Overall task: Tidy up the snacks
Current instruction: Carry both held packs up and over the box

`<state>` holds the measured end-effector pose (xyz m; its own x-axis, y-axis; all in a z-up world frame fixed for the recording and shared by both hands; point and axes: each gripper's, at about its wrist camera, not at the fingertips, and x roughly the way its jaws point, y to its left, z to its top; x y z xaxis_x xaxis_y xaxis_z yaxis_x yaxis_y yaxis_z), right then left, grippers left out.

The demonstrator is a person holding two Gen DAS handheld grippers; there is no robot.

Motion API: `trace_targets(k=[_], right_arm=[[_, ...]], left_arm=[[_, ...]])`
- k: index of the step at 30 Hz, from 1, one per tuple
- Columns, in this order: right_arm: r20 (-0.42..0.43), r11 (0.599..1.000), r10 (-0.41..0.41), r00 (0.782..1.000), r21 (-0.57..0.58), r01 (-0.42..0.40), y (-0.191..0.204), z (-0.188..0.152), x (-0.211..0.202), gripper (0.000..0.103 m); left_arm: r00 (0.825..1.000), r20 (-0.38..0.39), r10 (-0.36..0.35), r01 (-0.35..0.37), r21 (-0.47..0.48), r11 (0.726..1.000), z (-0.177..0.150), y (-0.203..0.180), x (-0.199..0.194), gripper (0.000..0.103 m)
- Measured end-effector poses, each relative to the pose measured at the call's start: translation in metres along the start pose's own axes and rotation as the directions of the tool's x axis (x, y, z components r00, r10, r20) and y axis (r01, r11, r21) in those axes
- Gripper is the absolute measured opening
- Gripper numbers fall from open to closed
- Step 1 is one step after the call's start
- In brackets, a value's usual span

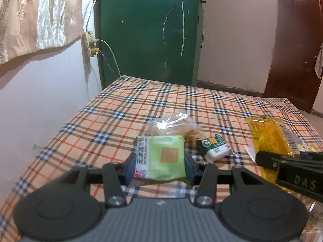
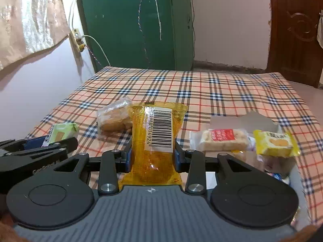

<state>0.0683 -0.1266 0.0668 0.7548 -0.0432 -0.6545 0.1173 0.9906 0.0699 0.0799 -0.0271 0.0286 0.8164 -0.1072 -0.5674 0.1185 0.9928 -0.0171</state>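
Observation:
My left gripper [image 1: 159, 166] is shut on a light green snack packet [image 1: 161, 158], held just above the plaid cloth. It also shows in the right wrist view [image 2: 60, 134]. My right gripper [image 2: 153, 158] is shut on a long orange packet with a barcode [image 2: 157, 139], which also shows in the left wrist view [image 1: 270, 139]. A clear bag of biscuits [image 1: 173, 125] and a small dark green packet [image 1: 216, 147] lie beyond the left gripper. A red-and-white rice cracker pack [image 2: 222, 140] and a yellow packet [image 2: 274, 143] sit in a box at the right.
A plaid cloth [image 2: 201, 88] covers the table. A white open box [image 2: 244, 121] stands at the right front. A green cabinet [image 1: 149, 30] stands behind the table, a wall with a socket [image 1: 89, 42] at left, a brown door [image 1: 298, 40] at right.

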Motion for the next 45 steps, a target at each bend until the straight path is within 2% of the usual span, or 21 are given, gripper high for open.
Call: trace_targets(k=[7, 15, 29, 45], right_arm=[[0.027, 1.000, -0.013, 1.000, 0.001, 0.013, -0.001, -0.015, -0.053, 0.045], [0.048, 1.000, -0.028, 0.998, 0.012, 0.028, -0.009, -0.025, -0.094, 0.045], [0.093, 0.996, -0.083, 0.992, 0.033, 0.080, -0.034, -0.038, -0.139, 0.045], [0.134, 0.986, -0.154, 0.979, 0.087, 0.143, -0.066, -0.047, -0.178, 0.045]], left_arm=[[1.000, 0.001, 0.011, -0.011, 0.019, 1.000, -0.004, -0.008, -0.032, 0.047], [1.000, 0.007, -0.003, 0.003, 0.029, 1.000, -0.008, -0.016, -0.061, 0.047], [0.998, 0.029, -0.064, 0.062, 0.072, 0.995, -0.011, -0.045, -0.091, 0.047], [0.988, 0.023, -0.151, 0.149, 0.088, 0.985, -0.010, -0.073, -0.107, 0.047]])
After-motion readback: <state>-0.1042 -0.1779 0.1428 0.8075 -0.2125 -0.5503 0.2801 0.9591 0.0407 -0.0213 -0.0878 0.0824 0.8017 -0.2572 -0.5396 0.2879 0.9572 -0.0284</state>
